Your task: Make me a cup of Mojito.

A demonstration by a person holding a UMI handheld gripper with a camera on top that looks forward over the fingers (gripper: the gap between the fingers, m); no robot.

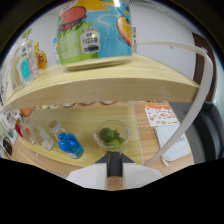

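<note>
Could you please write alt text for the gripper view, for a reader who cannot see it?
A clear cup holding lime and mint stands on a wooden table just ahead of the gripper. A blue bottle lies beside it, and a colourful can sits on the wooden shelf above.

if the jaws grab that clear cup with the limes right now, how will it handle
The cup looks like thin clear plastic, so it may flex or crack under a hard squeeze. It holds only lime pieces and leaves, so it is probably light and could slide on the wooden table if nudged. It stands just ahead of the gripper; smooth walls may be slippery.
</note>
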